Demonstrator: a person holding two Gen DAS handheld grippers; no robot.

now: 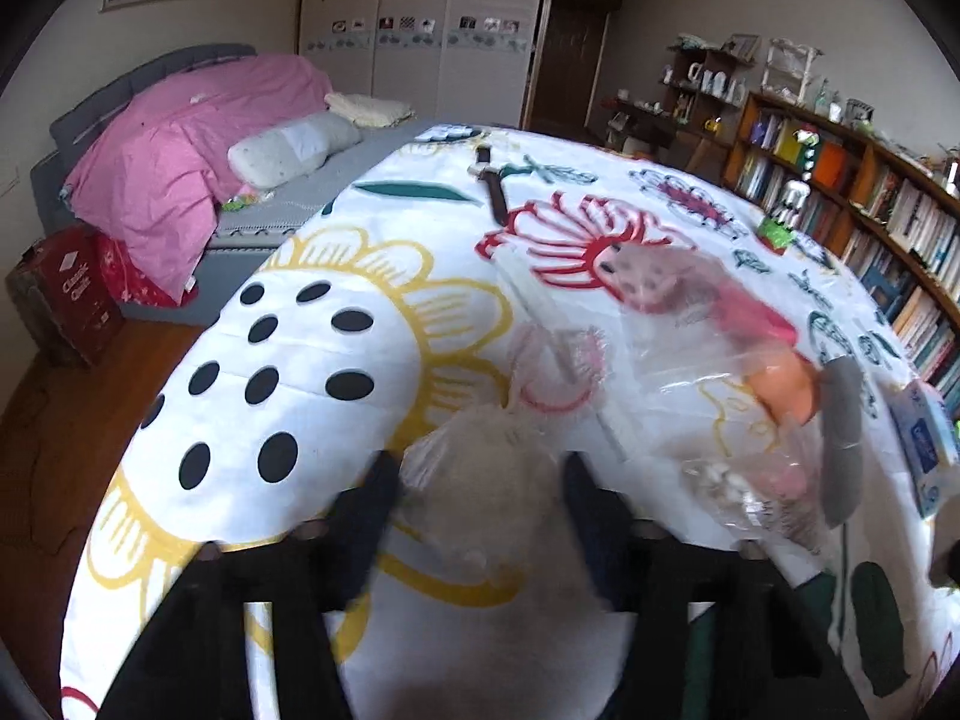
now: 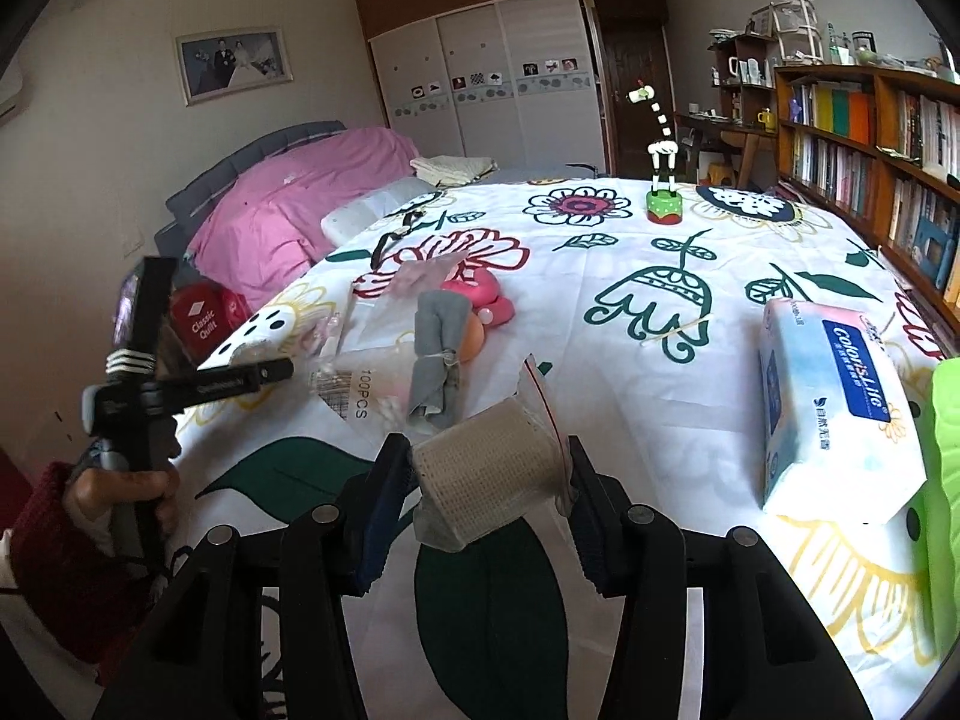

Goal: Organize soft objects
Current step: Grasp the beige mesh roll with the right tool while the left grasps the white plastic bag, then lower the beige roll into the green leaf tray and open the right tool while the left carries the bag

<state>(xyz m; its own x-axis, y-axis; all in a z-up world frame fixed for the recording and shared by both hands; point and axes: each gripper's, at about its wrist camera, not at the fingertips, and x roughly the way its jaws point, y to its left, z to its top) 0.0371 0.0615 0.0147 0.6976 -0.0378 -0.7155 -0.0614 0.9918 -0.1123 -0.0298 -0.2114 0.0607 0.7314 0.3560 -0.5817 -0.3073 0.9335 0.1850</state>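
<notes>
The left tool (image 1: pixel 480 495) brackets a blurred bagged beige object (image 1: pixel 480 480), grip unclear. Past gray socks (image 2: pixel 441 354), the right tool (image 2: pixel 489 480) clamps a bagged gauze roll (image 2: pixel 486 468) above the table (image 2: pixel 690 396), tissue pack (image 2: pixel 834 402) rightward.

Lying on the flowered cloth (image 2: pixel 690 240) are one bagged gauze roll (image 2: pixel 486 474), one tissue pack (image 2: pixel 834 408), one grey sock bundle (image 2: pixel 438 354), one giraffe toy (image 2: pixel 663 180), one watch (image 1: pixel 492 180), and one bag of cotton swabs (image 2: pixel 360 396).

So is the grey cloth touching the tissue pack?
Apart. The right wrist view shows the grey cloth lying far left of the tissue pack, with a wide stretch of flowered bedspread between them.
</notes>
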